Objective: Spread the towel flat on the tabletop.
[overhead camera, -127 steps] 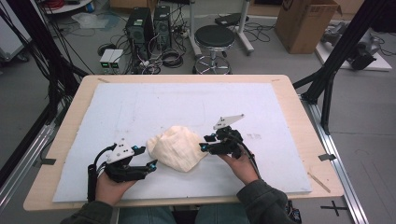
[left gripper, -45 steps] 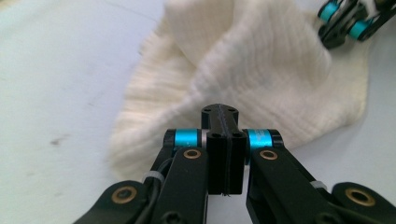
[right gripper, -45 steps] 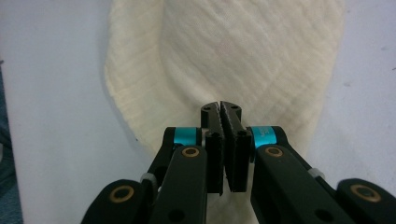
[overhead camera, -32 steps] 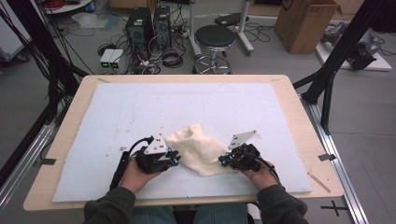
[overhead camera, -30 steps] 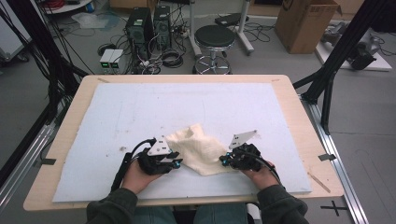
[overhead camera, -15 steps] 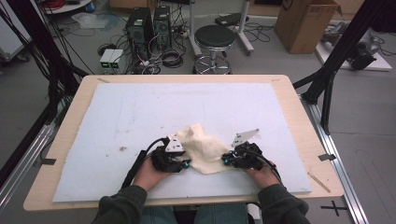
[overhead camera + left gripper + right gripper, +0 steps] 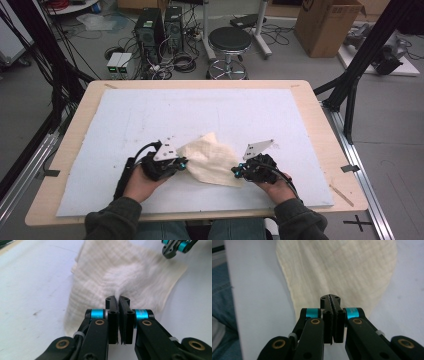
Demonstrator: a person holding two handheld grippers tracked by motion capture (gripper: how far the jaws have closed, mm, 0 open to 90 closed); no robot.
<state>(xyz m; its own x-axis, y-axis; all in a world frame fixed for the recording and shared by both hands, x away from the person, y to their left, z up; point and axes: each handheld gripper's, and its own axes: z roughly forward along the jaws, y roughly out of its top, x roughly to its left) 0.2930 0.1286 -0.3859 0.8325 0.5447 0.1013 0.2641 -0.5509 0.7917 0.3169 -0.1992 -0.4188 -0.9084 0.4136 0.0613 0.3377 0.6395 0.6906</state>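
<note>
A cream cloth (image 7: 207,160) lies rumpled on the white sheet near the table's front, between my two grippers. My left gripper (image 7: 183,164) is at its left edge; its jaws have just been closing and now pinch a raised fold of the cloth (image 7: 120,270) between the left gripper's (image 7: 118,299) tips. My right gripper (image 7: 236,173) is at the cloth's right front corner. Its jaws have also just been closing, and the right gripper (image 7: 330,298) stands shut on the edge of the cloth (image 7: 337,265). The right gripper (image 7: 175,246) also shows far off in the left gripper view.
The white sheet (image 7: 200,110) covers most of the wooden table (image 7: 75,125). The person's sleeves come in over the front edge. Beyond the table stand a stool (image 7: 230,40), computer towers (image 7: 160,25) with cables, and a cardboard box (image 7: 330,25).
The cloth, a bunched mound at first, now lies flatter. My left gripper pushed right into the cloth, closed on it, then drew back left and slightly up. The right gripper barely moved.
</note>
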